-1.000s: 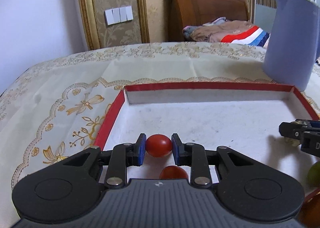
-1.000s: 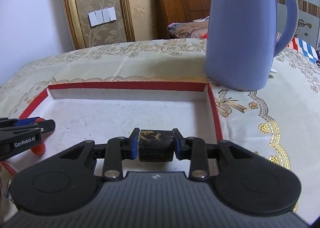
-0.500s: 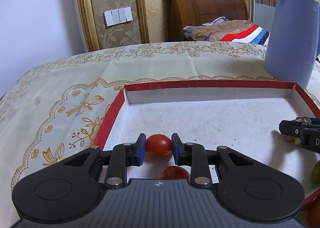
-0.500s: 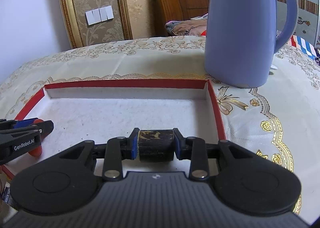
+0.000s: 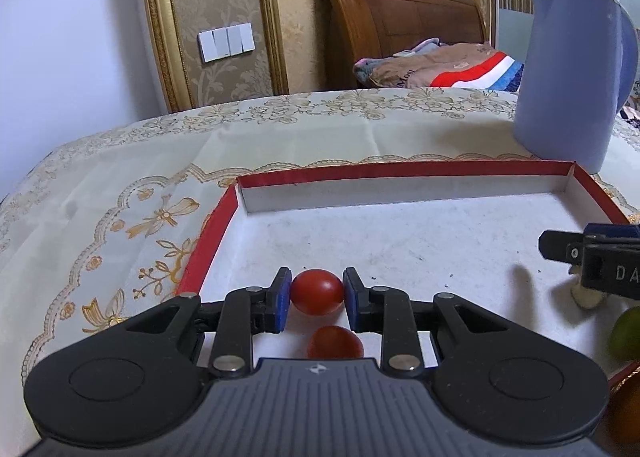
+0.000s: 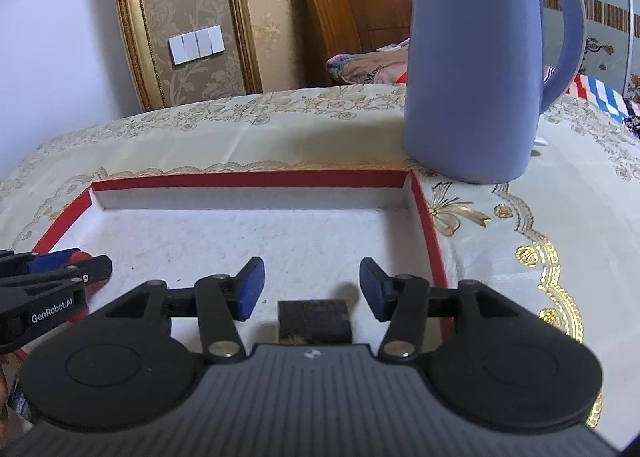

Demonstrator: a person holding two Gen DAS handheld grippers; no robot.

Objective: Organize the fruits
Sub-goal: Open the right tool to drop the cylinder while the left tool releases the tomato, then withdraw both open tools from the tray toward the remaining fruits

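Right wrist view: our right hand-held gripper (image 6: 312, 289) has just been opening, jaws now apart with nothing pressed between them; the dark, mottled banana piece (image 6: 314, 320) it held a moment ago now lies on the white floor of the red-rimmed tray (image 6: 256, 179), so that placement looks done. Our left hand-held gripper (image 5: 316, 297) stays clamped on a glossy red cherry tomato (image 5: 317, 291) over the tray's left corner, a second tomato (image 5: 335, 341) just below it.
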